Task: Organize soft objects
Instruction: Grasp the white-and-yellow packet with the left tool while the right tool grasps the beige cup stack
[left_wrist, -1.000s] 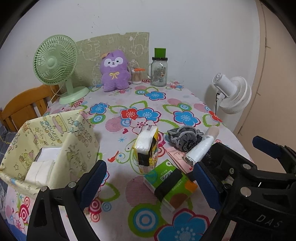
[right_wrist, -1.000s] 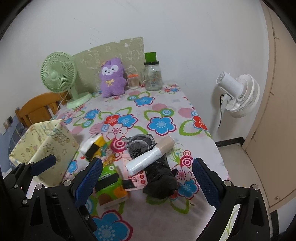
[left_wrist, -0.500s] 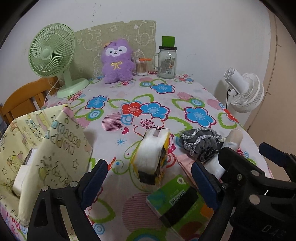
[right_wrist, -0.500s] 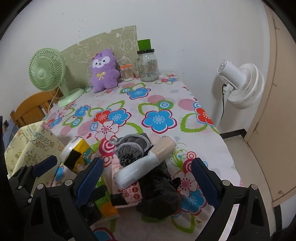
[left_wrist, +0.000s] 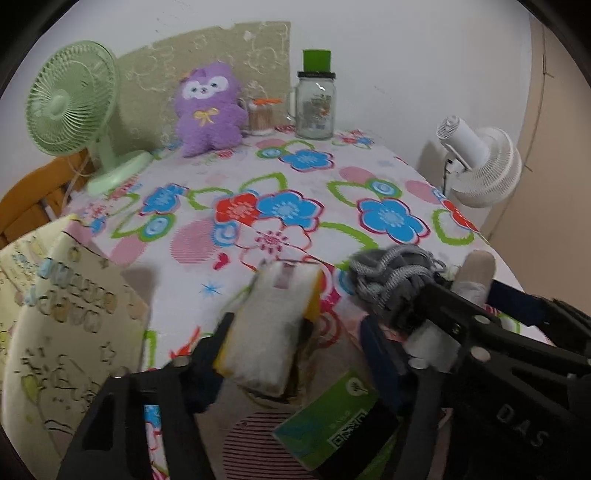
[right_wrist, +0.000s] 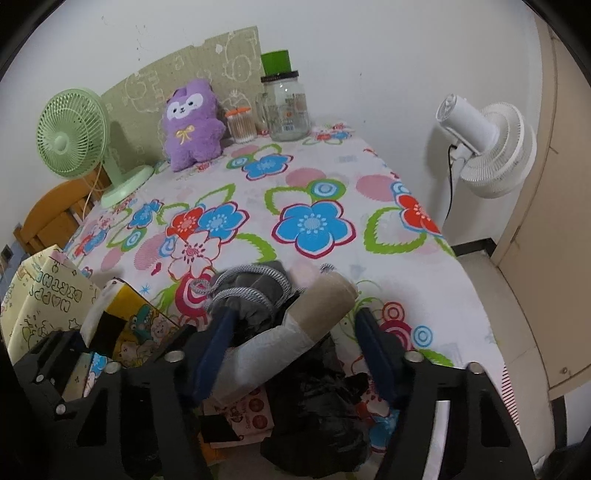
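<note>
Left tongs (left_wrist: 295, 354) have closed in, straddling the upright tissue pack (left_wrist: 271, 325).

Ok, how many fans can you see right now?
2. The green desk fan stands on the table's far left corner beside the purple plush. The white fan is off the table's right edge, by the wall.

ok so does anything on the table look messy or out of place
Yes: near the front edge, a white roll lies slanted across a grey drawstring pouch and a crumpled black bag, all heaped together. The yellow tissue pack stands on edge, tilted.
</note>
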